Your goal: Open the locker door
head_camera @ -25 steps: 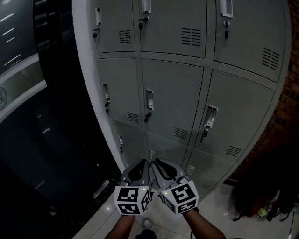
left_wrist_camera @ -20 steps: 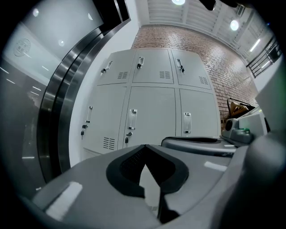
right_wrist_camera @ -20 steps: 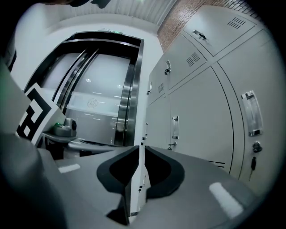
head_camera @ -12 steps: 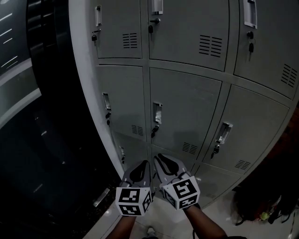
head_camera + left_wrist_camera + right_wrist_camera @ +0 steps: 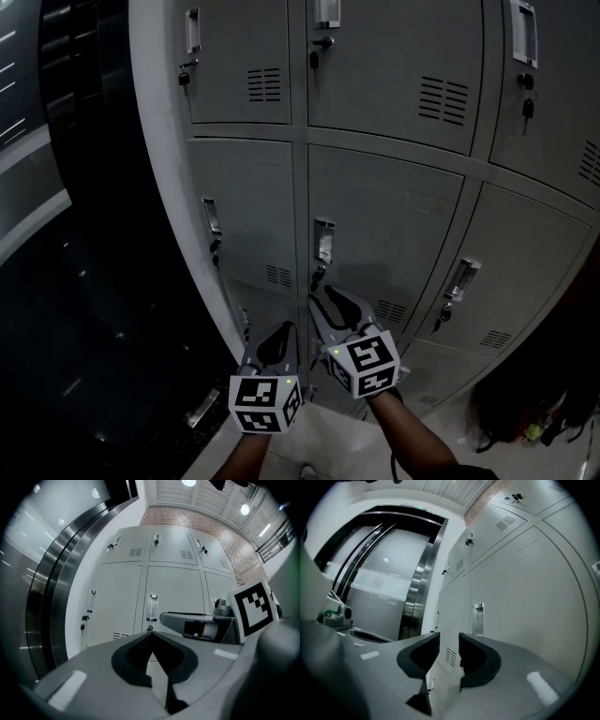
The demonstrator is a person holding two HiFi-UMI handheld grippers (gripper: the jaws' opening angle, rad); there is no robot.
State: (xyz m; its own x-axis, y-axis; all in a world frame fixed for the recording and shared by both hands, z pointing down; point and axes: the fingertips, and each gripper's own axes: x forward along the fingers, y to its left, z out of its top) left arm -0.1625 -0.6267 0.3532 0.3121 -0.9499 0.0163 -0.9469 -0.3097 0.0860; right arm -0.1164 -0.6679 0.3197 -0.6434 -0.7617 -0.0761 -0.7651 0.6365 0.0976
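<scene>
A grey bank of lockers fills the head view. The middle locker door (image 5: 394,225) carries a recessed metal handle (image 5: 323,242) with a key lock under it. My right gripper (image 5: 320,294) reaches just below that handle, a little short of the door; its jaws are opening and nothing is between them. In the right gripper view the jaws (image 5: 449,640) stand apart, with the handle (image 5: 478,619) ahead. My left gripper (image 5: 285,327) hangs lower and to the left, shut and empty; its tips meet (image 5: 151,633) below the handle (image 5: 152,607).
More locker doors with handles (image 5: 212,217) and vents lie on every side. A dark glass and steel wall (image 5: 75,281) runs along the left. A dark bag (image 5: 525,412) lies on the pale floor at the lower right, by a brick wall.
The right gripper has moved up and forward towards the middle locker's handle, and its jaws have parted. The left gripper stays low and shut. The view has shifted to the right.
</scene>
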